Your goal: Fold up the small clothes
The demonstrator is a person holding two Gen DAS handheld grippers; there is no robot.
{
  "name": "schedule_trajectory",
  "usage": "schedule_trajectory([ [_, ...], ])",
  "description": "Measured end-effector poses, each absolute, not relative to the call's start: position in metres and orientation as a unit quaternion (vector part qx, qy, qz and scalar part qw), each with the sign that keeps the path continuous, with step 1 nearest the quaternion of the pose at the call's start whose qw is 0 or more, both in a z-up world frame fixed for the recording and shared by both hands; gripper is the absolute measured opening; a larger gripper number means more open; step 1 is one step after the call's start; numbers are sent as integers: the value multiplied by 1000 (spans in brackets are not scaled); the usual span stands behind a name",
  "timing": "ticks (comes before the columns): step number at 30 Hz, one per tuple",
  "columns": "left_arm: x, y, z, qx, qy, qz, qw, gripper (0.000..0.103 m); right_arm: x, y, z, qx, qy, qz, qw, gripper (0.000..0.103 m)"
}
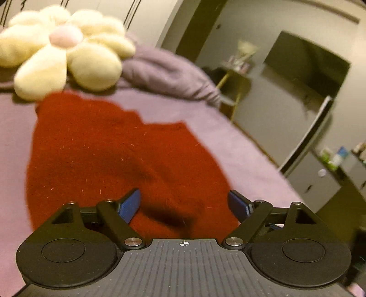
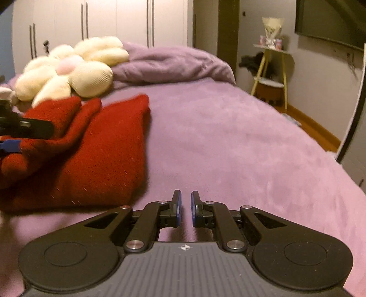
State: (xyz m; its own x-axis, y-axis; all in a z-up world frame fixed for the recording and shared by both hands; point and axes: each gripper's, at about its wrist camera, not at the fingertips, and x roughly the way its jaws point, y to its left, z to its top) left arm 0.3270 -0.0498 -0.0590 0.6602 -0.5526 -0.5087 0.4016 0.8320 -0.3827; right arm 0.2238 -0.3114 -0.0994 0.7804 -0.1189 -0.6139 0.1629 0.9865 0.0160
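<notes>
A red knitted garment [image 1: 109, 155] lies on the purple bed [image 1: 228, 137]. My left gripper [image 1: 184, 202] is open, its blue pads wide apart just above the garment's near edge, holding nothing. In the right wrist view the garment [image 2: 91, 155] lies at the left, partly bunched, and the left gripper [image 2: 13, 134] reaches over it from the left edge. My right gripper [image 2: 186, 205] hovers over bare bed to the right of the garment, its blue pads a narrow gap apart with nothing between them.
A cream flower-shaped plush pillow [image 2: 71, 68] and a bunched purple duvet [image 2: 173, 61] lie at the bed's far end. White wardrobes [image 2: 114, 20] stand behind. A small side table [image 2: 272, 66] and a wall screen [image 2: 331, 20] are to the right.
</notes>
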Motion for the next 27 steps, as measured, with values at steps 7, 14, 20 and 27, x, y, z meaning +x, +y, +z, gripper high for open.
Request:
schedule_trajectory([
  [7,291,29,-43,-133,274,-147,941,95,248,-292,-58,104,289,42,951,34],
  [14,289,79,-75,-159,344,-48,924,95,328,-280,-57,235,350,154,893,78],
  [20,287,100,-93,-175,374,-17,911,96,382,-277,-83,324,413,175,833,82],
  [27,290,97,-102,-180,392,-16,902,97,409,-245,-81,326,415,206,824,82],
])
